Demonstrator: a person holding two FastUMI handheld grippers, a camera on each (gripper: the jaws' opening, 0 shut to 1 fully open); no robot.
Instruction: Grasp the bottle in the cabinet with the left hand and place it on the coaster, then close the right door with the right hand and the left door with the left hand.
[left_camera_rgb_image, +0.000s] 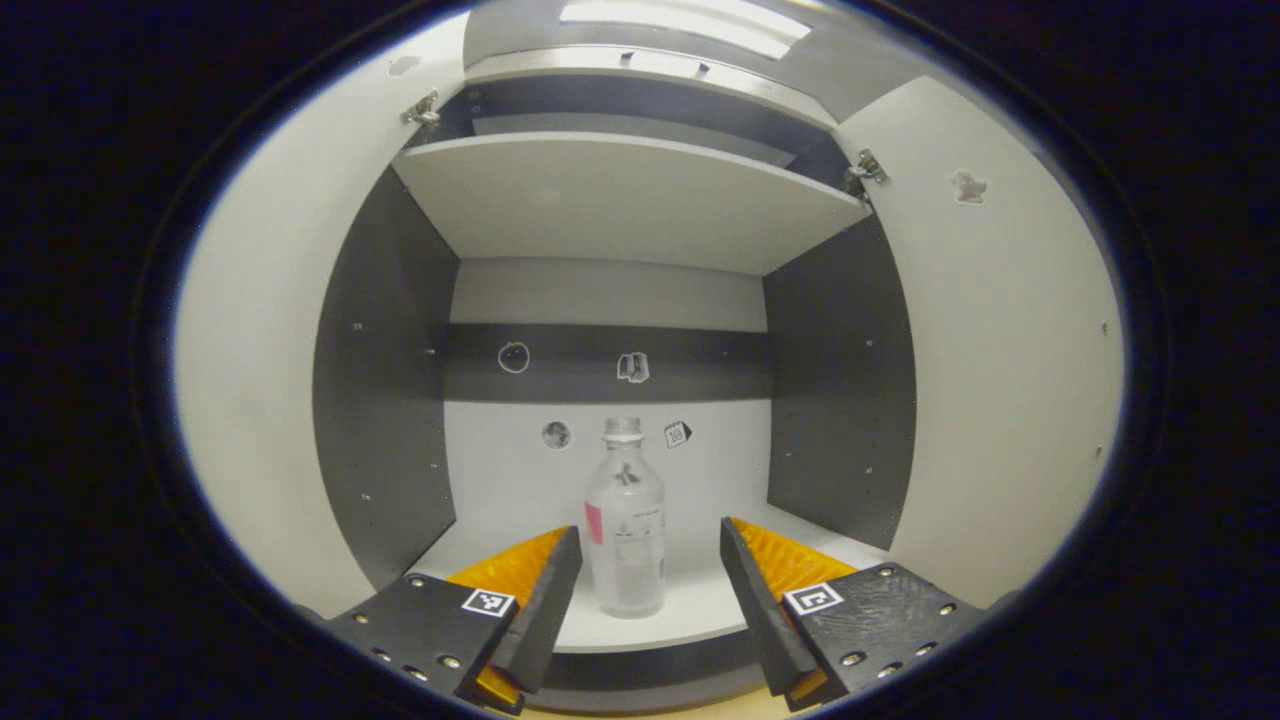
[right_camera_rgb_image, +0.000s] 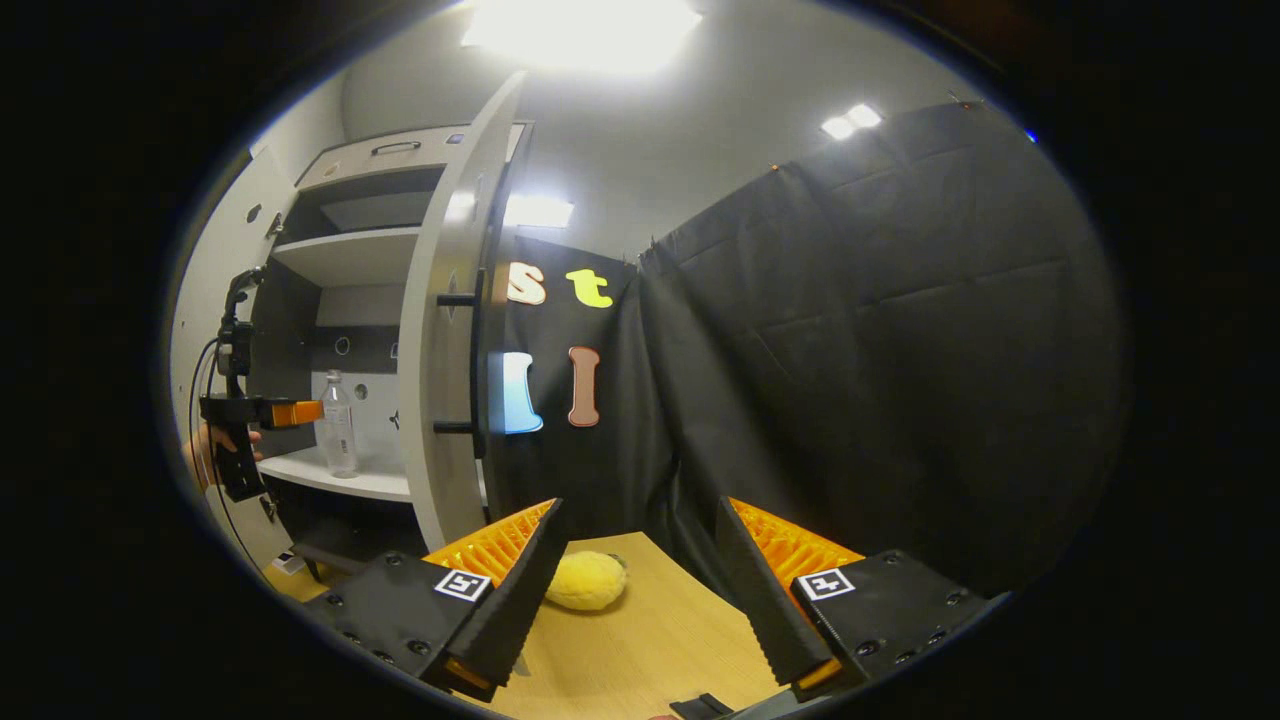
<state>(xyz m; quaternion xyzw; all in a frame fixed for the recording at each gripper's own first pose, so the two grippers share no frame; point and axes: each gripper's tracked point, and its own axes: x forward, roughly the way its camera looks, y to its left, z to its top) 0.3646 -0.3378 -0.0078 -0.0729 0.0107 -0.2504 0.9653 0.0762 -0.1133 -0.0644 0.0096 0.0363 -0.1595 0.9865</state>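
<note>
Here we see the left gripper (left_camera_rgb_image: 650, 580) with fingers apart before the bottle (left_camera_rgb_image: 625, 520), centre frame, both cabinet doors (left_camera_rgb_image: 1000, 350) flanking it. Lower in the right gripper view, the right gripper (right_camera_rgb_image: 635, 590) hangs spread above the desk (right_camera_rgb_image: 650, 640), a yellow plush (right_camera_rgb_image: 587, 581) beyond its fingers.

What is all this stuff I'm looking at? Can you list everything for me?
Cabinet: one, white and dark grey, both doors open.
Doors: two, white, the left door and the right door swung wide.
Shelf: one, white, upper part of the cabinet.
Bottle: one, clear with a pale cap, upright on the cabinet's bottom board.
Table: one, light wood, in front of the cabinet.
Soft yellow thing: one, lying on the table.
Left gripper: one, black with orange fingers, open, lined up with the bottle, not touching it.
Right gripper: one, same colours, open, above the table.
Hand: one, holding the left gripper.
</note>
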